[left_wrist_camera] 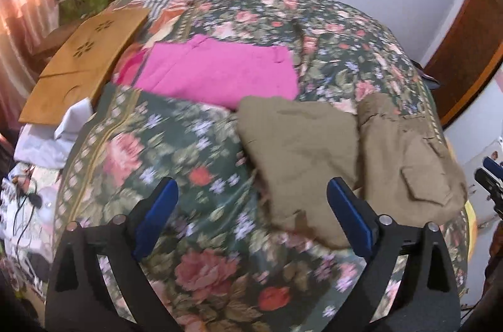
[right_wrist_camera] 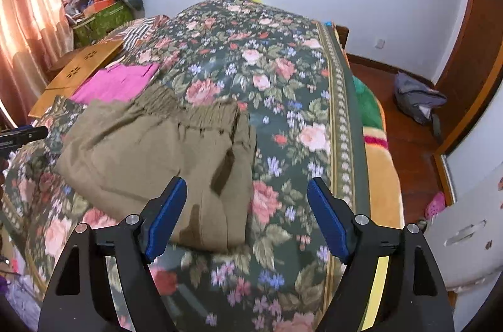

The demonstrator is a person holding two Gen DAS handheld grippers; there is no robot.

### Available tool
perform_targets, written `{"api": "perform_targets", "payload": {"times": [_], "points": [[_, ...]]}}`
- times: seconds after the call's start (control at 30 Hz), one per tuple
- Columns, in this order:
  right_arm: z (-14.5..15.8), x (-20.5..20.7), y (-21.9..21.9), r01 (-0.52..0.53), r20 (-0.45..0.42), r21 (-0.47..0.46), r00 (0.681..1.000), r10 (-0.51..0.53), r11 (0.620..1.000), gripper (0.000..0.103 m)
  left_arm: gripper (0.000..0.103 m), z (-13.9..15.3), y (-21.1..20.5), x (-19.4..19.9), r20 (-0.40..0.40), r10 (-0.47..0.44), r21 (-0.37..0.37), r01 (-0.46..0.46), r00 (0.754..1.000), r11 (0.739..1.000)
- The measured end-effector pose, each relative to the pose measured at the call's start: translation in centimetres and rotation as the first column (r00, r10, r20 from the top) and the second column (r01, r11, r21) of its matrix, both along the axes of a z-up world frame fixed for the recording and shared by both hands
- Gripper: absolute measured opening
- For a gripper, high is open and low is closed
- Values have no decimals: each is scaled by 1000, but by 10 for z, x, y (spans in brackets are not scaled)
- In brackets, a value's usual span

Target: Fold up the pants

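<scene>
Our left gripper (left_wrist_camera: 251, 209) and right gripper (right_wrist_camera: 246, 206) both hang with jaws apart and nothing between them. The khaki pants (right_wrist_camera: 157, 159) lie folded, it seems, mid-frame on the floral bedspread (right_wrist_camera: 283, 99), pink cloth (left_wrist_camera: 217, 71) above them.

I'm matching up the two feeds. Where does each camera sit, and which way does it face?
Left wrist: on the left gripper, angled down at the floral bedspread; jaws open and empty, khaki pants to its right.
Right wrist: on the right gripper, angled down over the pants; jaws open and empty.
Shared: pants, bedspread, pink cloth.
</scene>
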State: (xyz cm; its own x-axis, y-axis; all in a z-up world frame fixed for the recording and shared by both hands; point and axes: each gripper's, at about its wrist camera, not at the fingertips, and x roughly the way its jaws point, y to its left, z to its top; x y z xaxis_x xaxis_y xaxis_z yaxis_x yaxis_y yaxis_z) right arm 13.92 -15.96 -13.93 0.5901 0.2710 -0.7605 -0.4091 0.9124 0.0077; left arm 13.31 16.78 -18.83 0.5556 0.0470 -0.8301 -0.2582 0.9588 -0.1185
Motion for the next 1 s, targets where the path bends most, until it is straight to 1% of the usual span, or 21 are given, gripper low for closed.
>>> {"api": "perform_targets", "payload": {"times": [0.07,0.13,0.27,0.33,0.43,0.53,0.6,0.7,0.73,0.77,0.83,0.9,0.93,0.97,1.0], "points": [[0,6,6,-19,5,5,1000,19,1000,76,97,-2,-8,14,-8,-26,4,26,1000,1000],[-2,14,10,-41,-13,24,999,41,999,77,97,-9,-13,25,-23,-50,3,50,998,999],[-17,35,17,-74,-93,60,992,80,995,77,97,-34,-18,46,-74,-75,11,76,994,997],[-26,44,20,-87,-135,73,986,96,994,77,97,-47,-18,51,-91,-78,-1,78,993,997],[-41,57,23,-85,-190,75,977,97,994,77,97,-67,-15,58,-115,-89,-53,84,989,995],[-58,67,25,-86,-231,47,968,95,995,77,97,-74,-10,62,-98,-100,-120,88,990,989],[-66,73,23,-91,-254,53,962,102,994,77,97,-77,-7,66,-93,-111,-160,95,989,983],[-73,80,20,-97,-282,55,953,109,994,87,97,-82,-5,72,-89,-116,-199,97,989,975],[-76,83,20,-103,-289,47,951,112,994,91,96,-81,-5,73,-84,-118,-203,99,989,974],[-78,85,19,-108,-299,49,947,117,993,95,92,-81,-6,75,-80,-125,-206,106,989,973],[-85,93,14,-102,-347,87,929,126,991,96,85,-81,-8,79,-76,-134,-220,115,988,969],[-93,99,8,-83,-398,139,908,132,987,99,82,-80,-9,82,-76,-140,-220,120,987,968],[-95,101,6,-74,-412,153,902,132,986,102,78,-80,-10,84,-74,-147,-222,127,986,967],[-98,103,5,-66,-426,168,895,133,984,102,73,-80,-9,85,-75,-150,-228,130,986,965],[-99,104,3,-60,-434,181,891,135,982,102,71,-80,-10,86,-77,-154,-237,132,985,963]]}}
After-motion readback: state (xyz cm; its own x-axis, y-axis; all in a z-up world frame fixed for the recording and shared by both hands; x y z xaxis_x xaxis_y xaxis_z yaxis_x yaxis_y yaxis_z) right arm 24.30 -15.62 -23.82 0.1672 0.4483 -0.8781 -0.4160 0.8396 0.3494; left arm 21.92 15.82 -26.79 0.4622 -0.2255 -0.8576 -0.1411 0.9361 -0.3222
